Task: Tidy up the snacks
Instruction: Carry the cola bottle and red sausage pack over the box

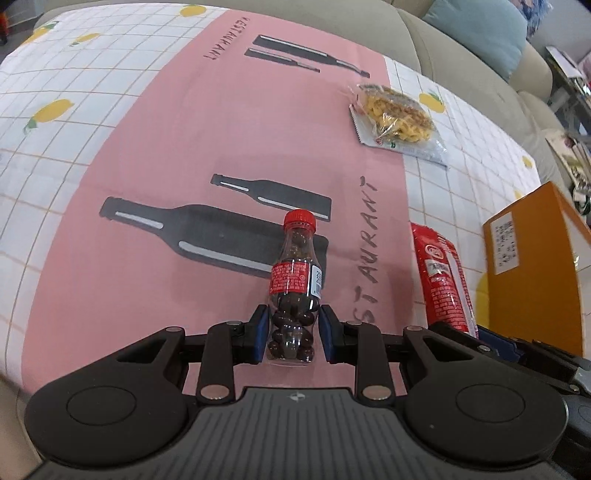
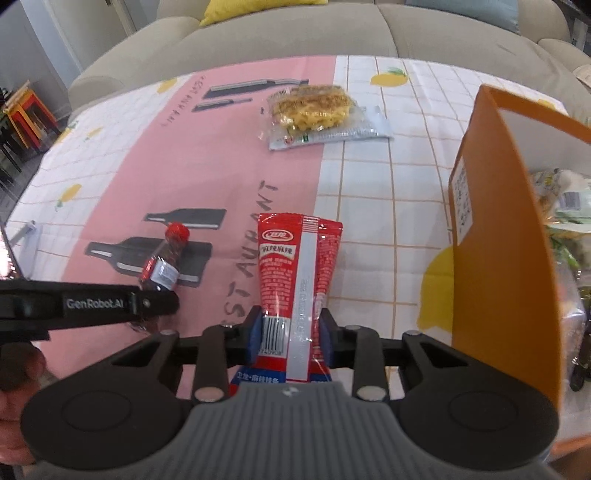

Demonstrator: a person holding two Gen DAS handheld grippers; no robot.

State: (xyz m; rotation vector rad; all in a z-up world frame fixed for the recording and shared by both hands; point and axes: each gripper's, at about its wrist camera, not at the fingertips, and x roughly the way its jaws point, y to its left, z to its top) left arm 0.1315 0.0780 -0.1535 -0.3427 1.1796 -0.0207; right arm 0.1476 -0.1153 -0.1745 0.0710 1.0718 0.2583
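Observation:
My left gripper [image 1: 293, 321] is shut on a small clear bottle [image 1: 295, 280] with a red cap and red label, filled with dark round candies; it is held above the pink cloth. The same bottle [image 2: 164, 262] shows at the left of the right wrist view, gripped by the left tool. My right gripper [image 2: 290, 325] is shut on a red snack packet [image 2: 295, 266] near its lower end, its top pointing away. That packet [image 1: 443, 280] appears at the right in the left wrist view. A clear pack of yellow crackers [image 2: 314, 114] lies farther back on the cloth [image 1: 166, 147].
An orange cardboard box [image 2: 495, 240] stands open at the right, with several wrapped snacks inside [image 2: 565, 206]. It also shows at the right edge as the orange box [image 1: 532, 269]. A beige sofa [image 2: 277, 33] with cushions runs behind the table. A hand [image 2: 14, 406] holds the left tool.

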